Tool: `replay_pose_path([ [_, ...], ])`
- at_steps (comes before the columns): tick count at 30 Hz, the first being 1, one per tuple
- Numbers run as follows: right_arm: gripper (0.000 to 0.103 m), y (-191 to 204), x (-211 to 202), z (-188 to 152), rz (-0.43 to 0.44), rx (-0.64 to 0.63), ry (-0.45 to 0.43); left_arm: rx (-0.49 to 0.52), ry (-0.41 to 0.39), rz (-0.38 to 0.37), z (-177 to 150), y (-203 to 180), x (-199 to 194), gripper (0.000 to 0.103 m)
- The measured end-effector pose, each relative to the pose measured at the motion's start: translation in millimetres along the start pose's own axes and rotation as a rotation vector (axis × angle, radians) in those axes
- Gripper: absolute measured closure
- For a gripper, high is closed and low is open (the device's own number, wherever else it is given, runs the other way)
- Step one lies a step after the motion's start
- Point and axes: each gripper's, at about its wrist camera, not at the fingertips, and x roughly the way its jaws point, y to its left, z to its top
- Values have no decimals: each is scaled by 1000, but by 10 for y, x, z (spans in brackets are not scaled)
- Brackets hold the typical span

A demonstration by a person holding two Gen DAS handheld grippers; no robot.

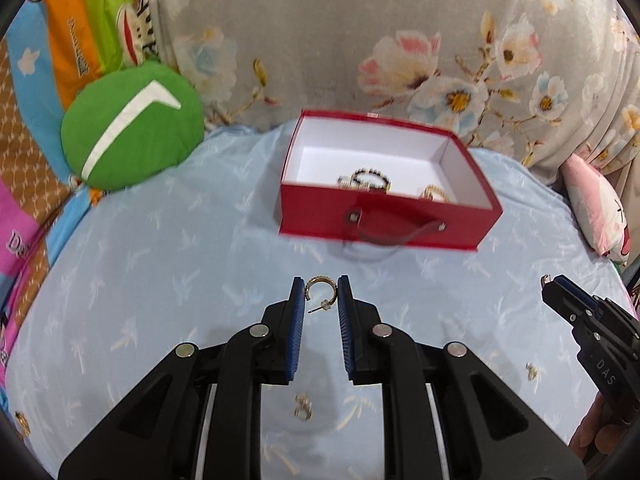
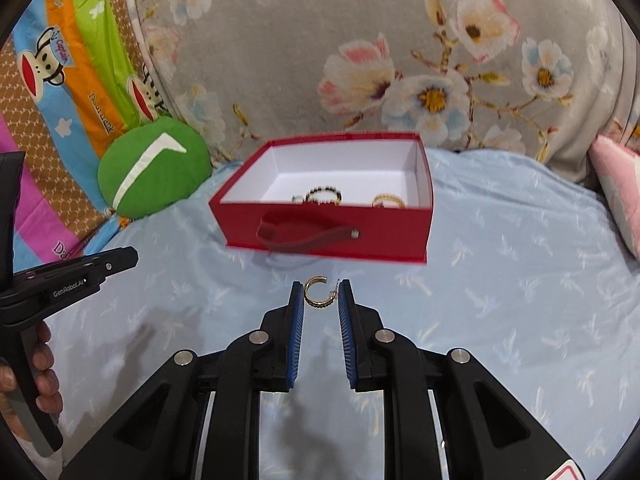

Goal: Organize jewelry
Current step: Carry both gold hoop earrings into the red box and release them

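Observation:
A red box (image 1: 384, 216) with a white inside stands open on the light blue bedsheet; it also shows in the right wrist view (image 2: 320, 232). Several rings and bracelets (image 1: 366, 180) lie in it. My left gripper (image 1: 321, 290) is shut on a gold hoop earring (image 1: 318, 286), held above the sheet in front of the box. My right gripper (image 2: 321, 292) is shut on another gold hoop earring (image 2: 316, 292), also in front of the box. The right gripper shows in the left wrist view (image 1: 560, 292) at the right edge.
Loose gold pieces lie on the sheet (image 1: 303, 406), (image 1: 531, 371), (image 1: 22, 420). A green round cushion (image 1: 132, 126) sits left of the box. A floral grey cover (image 1: 360, 40) rises behind it. A pink pillow (image 1: 600, 212) lies at the right.

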Motion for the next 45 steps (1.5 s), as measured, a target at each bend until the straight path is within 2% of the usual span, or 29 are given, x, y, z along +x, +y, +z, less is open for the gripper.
replay_pose_path([
  [12, 87, -59, 84, 699, -9, -49, -119, 31, -120, 2, 732, -186, 103, 87],
  [21, 87, -89, 487, 1237, -6, -78, -156, 37, -153, 14, 1217, -269, 432, 87],
  [32, 87, -218, 1170, 1736, 30, -40, -124, 36, -126, 41, 1674, -327, 1085, 87],
  [39, 86, -260, 1637, 1799, 21, -48, -81, 33, -100, 51, 1823, -297, 1496, 87],
  [45, 86, -304, 2065, 1804, 28, -26, -26, 50, -41, 70, 1886, -334, 1951, 87],
])
